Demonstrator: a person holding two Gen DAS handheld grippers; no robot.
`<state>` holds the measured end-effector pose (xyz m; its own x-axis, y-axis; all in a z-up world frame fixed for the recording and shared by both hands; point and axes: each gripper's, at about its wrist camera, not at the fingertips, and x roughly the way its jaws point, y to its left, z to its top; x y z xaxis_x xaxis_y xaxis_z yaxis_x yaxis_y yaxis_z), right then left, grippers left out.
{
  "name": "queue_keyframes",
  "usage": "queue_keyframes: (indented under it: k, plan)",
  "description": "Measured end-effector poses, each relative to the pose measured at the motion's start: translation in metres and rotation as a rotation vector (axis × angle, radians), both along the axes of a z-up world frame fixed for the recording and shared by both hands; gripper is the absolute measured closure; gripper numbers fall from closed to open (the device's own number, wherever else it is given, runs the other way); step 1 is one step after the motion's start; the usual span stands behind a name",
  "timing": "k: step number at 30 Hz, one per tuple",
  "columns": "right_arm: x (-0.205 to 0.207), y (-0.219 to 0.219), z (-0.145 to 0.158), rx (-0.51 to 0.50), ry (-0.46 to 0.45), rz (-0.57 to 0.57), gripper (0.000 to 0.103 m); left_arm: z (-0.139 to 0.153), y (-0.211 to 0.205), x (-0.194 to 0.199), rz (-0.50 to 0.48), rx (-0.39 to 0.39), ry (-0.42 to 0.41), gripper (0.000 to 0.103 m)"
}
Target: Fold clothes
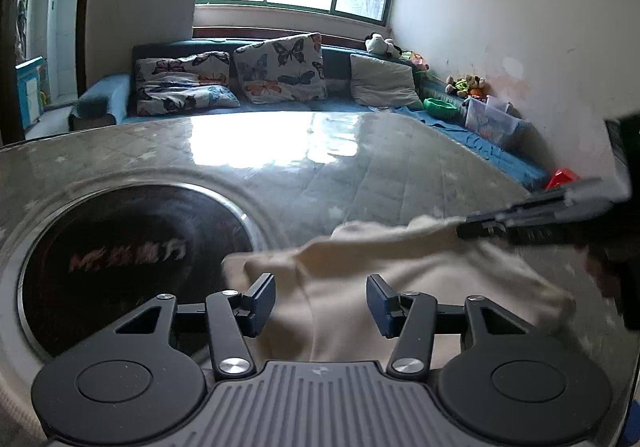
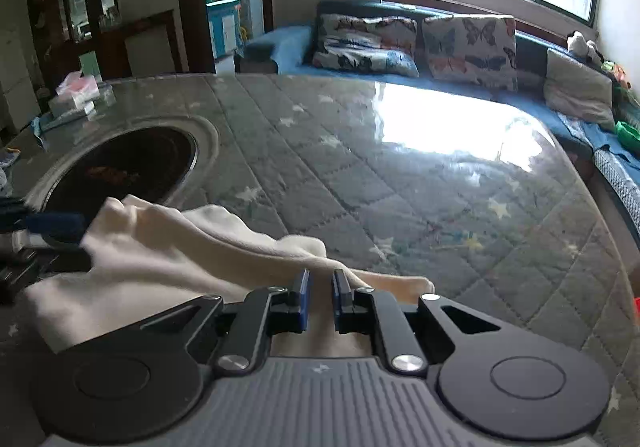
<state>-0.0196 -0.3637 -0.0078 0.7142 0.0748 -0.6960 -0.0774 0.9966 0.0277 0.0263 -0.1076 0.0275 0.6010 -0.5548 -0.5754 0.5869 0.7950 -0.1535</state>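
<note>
A cream garment (image 1: 400, 267) lies rumpled on the glass-topped table (image 1: 280, 175). In the left wrist view my left gripper (image 1: 322, 303) stands open over the garment's near part. The cloth runs between and under its blue pads (image 1: 264, 303), which do not press on it. My right gripper (image 1: 464, 229) reaches in from the right, its tips pinching a raised fold. In the right wrist view the right gripper (image 2: 321, 295) has its jaws nearly together on a ridge of the cream garment (image 2: 168, 247). The left gripper (image 2: 44, 225) shows blurred at the left edge, beside the cloth.
A round dark hob (image 1: 132, 267) is set into the table left of the garment, also in the right wrist view as the hob (image 2: 120, 167). Tissue packs (image 2: 76, 95) sit at the table's far left. A blue sofa (image 1: 280, 107) with butterfly cushions lines the far side.
</note>
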Motion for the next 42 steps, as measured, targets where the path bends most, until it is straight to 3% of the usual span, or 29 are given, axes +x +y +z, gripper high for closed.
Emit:
queue_keyframes:
  k: [9, 26, 30, 42]
  plan:
    - [-0.001, 0.01, 0.002, 0.018, -0.003, 0.011, 0.084, -0.019, -0.021, 0.032, 0.062, 0.108, 0.013, 0.058]
    - [0.003, 0.1, -0.007, -0.01, -0.008, 0.236, 0.082, -0.002, 0.005, 0.02, 0.124, 0.048, 0.018, 0.057]
    - [-0.003, 0.112, -0.004, -0.019, -0.022, 0.289, 0.074, 0.0, 0.002, 0.019, 0.118, 0.036, 0.023, 0.057]
    - [0.007, 0.049, -0.001, -0.006, -0.024, 0.063, 0.074, -0.011, -0.045, 0.04, 0.078, 0.087, 0.043, 0.059]
